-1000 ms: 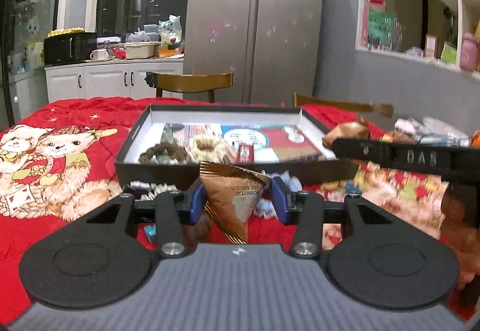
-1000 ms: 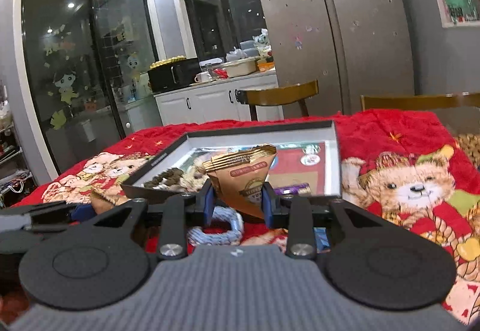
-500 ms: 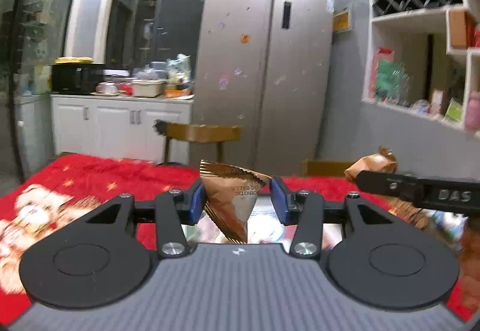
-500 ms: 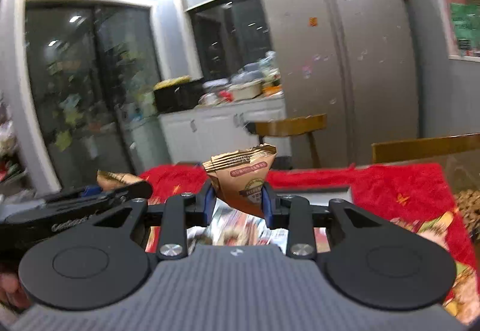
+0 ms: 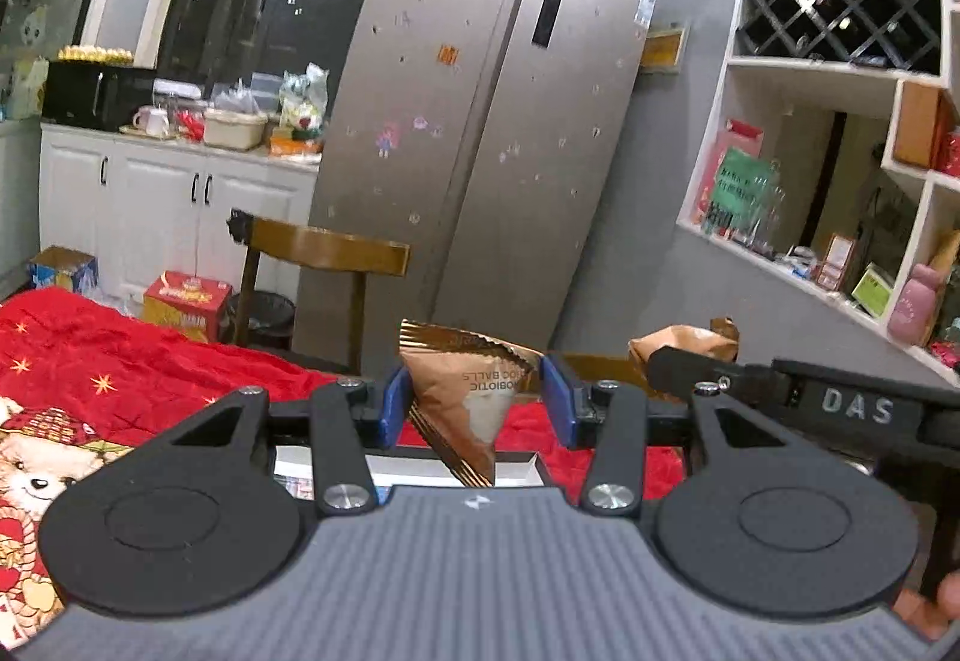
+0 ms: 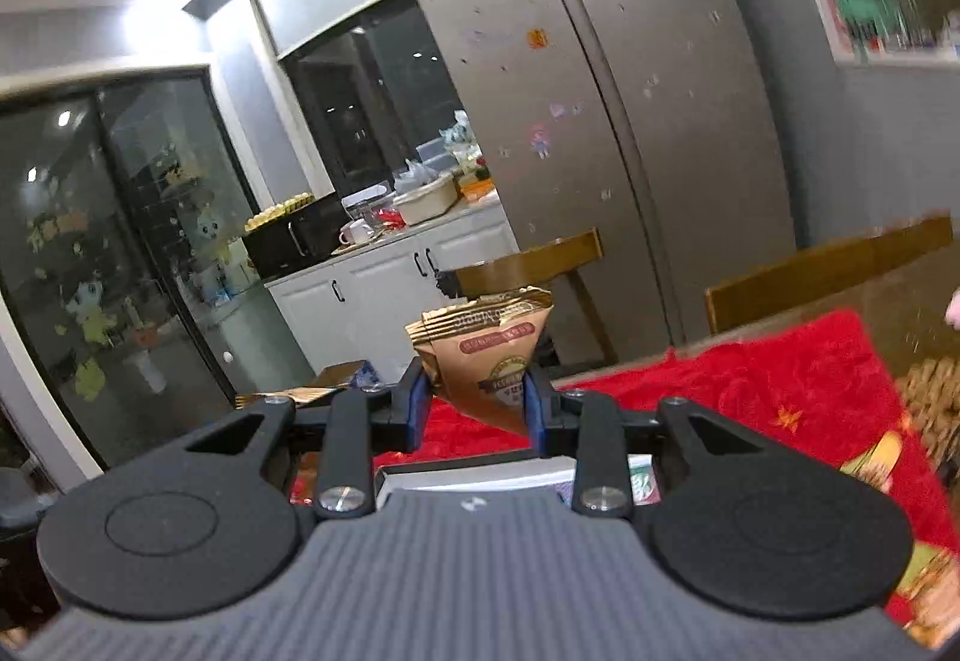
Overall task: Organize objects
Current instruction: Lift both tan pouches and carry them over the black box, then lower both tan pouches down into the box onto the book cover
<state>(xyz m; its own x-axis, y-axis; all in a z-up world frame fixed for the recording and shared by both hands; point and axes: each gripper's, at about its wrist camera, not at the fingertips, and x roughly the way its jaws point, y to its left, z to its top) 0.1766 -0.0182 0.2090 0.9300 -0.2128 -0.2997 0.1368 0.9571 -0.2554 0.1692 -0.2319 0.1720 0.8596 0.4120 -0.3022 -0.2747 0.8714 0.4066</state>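
My left gripper [image 5: 477,406] is shut on a brown triangular snack packet [image 5: 465,397] that hangs point down between its blue pads. My right gripper [image 6: 474,403] is shut on a second brown triangular packet [image 6: 489,361], its crimped top standing above the fingers. Both are raised well above the red bear-print cloth [image 5: 120,361]. Only the far rim of the open black box [image 5: 420,466] shows, just under the left packet. The box's edge [image 6: 480,472] also peeks out under the right gripper. At the right of the left wrist view, the right gripper's body [image 5: 840,409] carries its packet [image 5: 684,340].
A wooden chair [image 5: 324,247] stands behind the table, before a steel fridge [image 5: 480,151]. White shelves [image 5: 840,151] with bottles line the right wall. A second chair back [image 6: 828,271] borders the table on the right. Cartons [image 5: 186,298] lie on the floor by white cabinets.
Both grippers have risen with their packets held; the open box and its contents dropped almost out of view below. The right view has rolled and now tilts.
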